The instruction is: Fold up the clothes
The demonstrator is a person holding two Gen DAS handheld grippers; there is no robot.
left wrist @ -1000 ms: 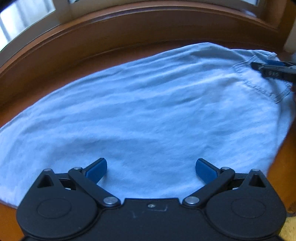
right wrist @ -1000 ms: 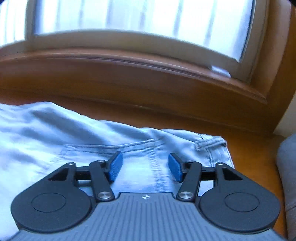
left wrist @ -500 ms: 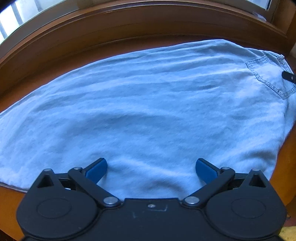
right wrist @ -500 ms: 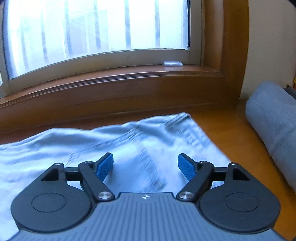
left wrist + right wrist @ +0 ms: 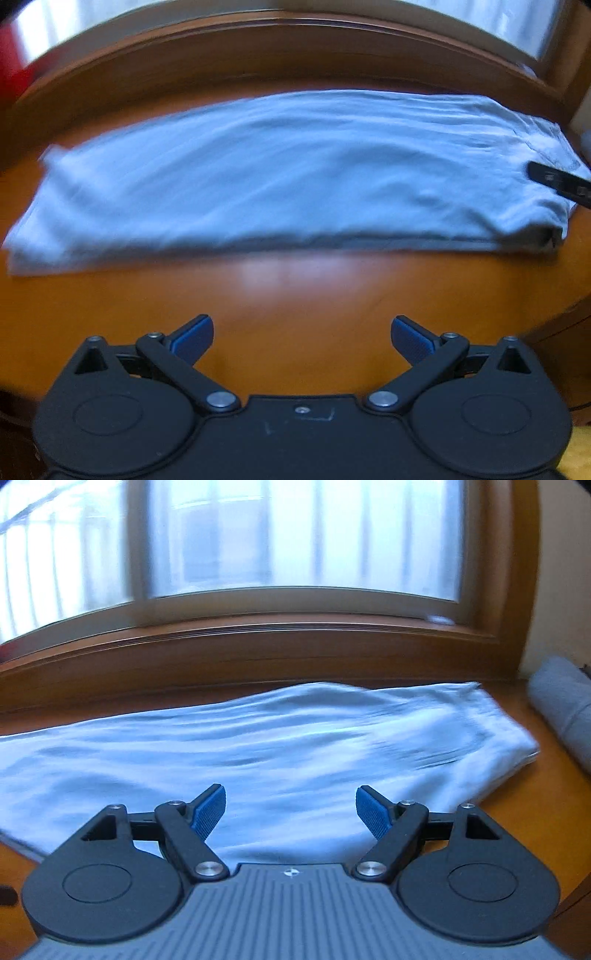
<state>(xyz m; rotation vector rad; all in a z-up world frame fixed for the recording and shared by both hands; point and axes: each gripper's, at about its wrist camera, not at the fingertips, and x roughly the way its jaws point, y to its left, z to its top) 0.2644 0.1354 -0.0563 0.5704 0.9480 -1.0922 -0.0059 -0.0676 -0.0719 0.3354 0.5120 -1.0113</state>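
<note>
Light blue jeans (image 5: pixel 295 173) lie flat and lengthwise on the wooden table, folded along their length, waist end at the right. My left gripper (image 5: pixel 302 338) is open over bare wood, short of the jeans' near edge, holding nothing. In the right wrist view the same jeans (image 5: pixel 258 753) fill the middle, and my right gripper (image 5: pixel 290 812) hovers open above their near part, nothing between its blue pads. A dark tip of the right gripper (image 5: pixel 557 181) shows in the left wrist view at the jeans' right end.
The orange-brown table (image 5: pixel 295 291) has a raised wooden sill (image 5: pixel 258 646) and a window behind it. A grey rolled fabric item (image 5: pixel 565 705) lies at the far right. The table's right edge (image 5: pixel 554 328) curves away near my left gripper.
Both grippers have pulled back from the jeans: the left one now sits over bare wood, the right one sees the whole garment instead of the pocket. The right jaws opened wider.
</note>
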